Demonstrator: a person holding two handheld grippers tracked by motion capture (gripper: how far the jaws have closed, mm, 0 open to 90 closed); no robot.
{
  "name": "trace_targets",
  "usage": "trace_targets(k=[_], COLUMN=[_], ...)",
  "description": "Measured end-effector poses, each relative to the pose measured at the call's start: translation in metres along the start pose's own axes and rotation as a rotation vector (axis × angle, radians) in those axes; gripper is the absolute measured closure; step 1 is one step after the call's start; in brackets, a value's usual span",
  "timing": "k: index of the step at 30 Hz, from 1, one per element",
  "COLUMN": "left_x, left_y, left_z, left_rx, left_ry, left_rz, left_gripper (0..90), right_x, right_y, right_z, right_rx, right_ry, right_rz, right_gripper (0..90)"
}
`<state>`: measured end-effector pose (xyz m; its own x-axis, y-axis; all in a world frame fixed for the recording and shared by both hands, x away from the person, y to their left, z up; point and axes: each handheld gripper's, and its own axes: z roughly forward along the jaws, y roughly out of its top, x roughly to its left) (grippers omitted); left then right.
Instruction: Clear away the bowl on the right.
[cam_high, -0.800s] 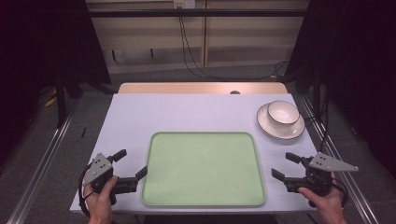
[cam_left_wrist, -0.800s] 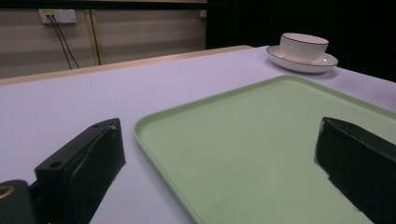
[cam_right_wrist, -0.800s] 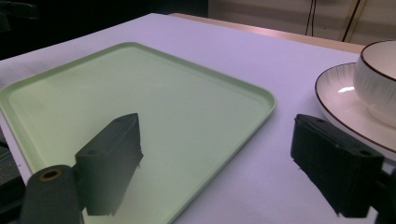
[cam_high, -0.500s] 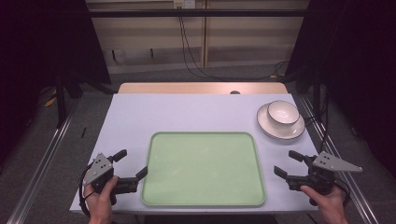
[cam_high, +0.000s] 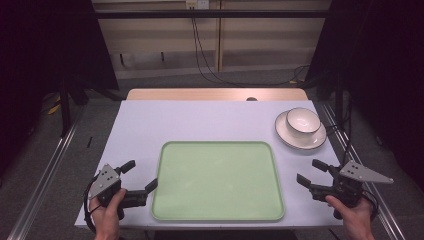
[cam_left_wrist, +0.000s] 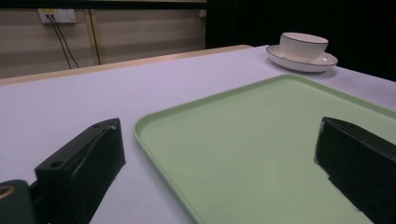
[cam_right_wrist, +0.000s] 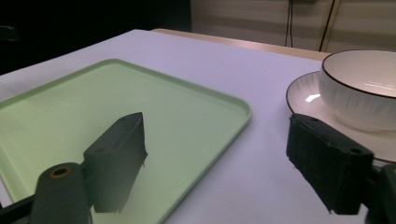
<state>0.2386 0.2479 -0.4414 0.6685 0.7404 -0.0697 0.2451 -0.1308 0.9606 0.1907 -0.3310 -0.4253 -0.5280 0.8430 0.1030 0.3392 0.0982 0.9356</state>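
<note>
Tray of pale green plastic (cam_high: 218, 180) lies empty mid-bench between both tongs, left (cam_high: 138, 176) and right (cam_high: 310, 173), each gaping, holding nothing. Right gripper view brings close the white black-rimmed bowl (cam_right_wrist: 362, 86) on its saucer (cam_right_wrist: 303, 95).

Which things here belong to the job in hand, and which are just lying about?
In the job:
- green tray
- bowl
- saucer under it
- left hand-held gripper, open
- right hand-held gripper, open

Lying about:
- wall cables
- floor rail
</note>
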Motion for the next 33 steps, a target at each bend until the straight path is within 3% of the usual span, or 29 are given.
trace_targets(k=[7, 11, 18, 24, 26, 31, 33], left_x=[0.0, 0.0, 0.0, 0.0, 0.0, -0.001, -0.001], left_y=[0.0, 0.0, 0.0, -0.001, -0.001, -0.001, -0.001], left_z=[0.0, 0.001, 0.001, 0.002, 0.002, 0.003, 0.004], left_rx=[-0.003, 0.0, 0.0, 0.0, 0.006, 0.012, 0.012], left_ry=[0.001, 0.002, 0.002, -0.001, 0.006, 0.006, 0.001], left_rz=[-0.001, -0.003, -0.003, -0.003, -0.002, 0.003, 0.001], left_gripper=[1.7, 1.7, 1.7, 1.7, 1.7, 1.7, 1.7], right_x=[-0.013, -0.018, -0.03, -0.041, -0.045, -0.06, -0.069], right_y=[0.003, 0.006, 0.01, 0.015, 0.017, 0.021, 0.022], right_z=[-0.001, 0.003, 0.01, 0.011, 0.013, 0.02, 0.024], right_rx=[0.013, 0.023, 0.051, 0.09, 0.098, 0.133, 0.143], right_ry=[-0.044, -0.05, -0.063, -0.046, -0.044, -0.038, -0.048], right_rz=[0.02, 0.025, 0.05, 0.017, 0.027, 0.029, 0.051], right_gripper=[5.6, 4.3, 6.8, 14.8, 13.6, 16.0, 16.2])
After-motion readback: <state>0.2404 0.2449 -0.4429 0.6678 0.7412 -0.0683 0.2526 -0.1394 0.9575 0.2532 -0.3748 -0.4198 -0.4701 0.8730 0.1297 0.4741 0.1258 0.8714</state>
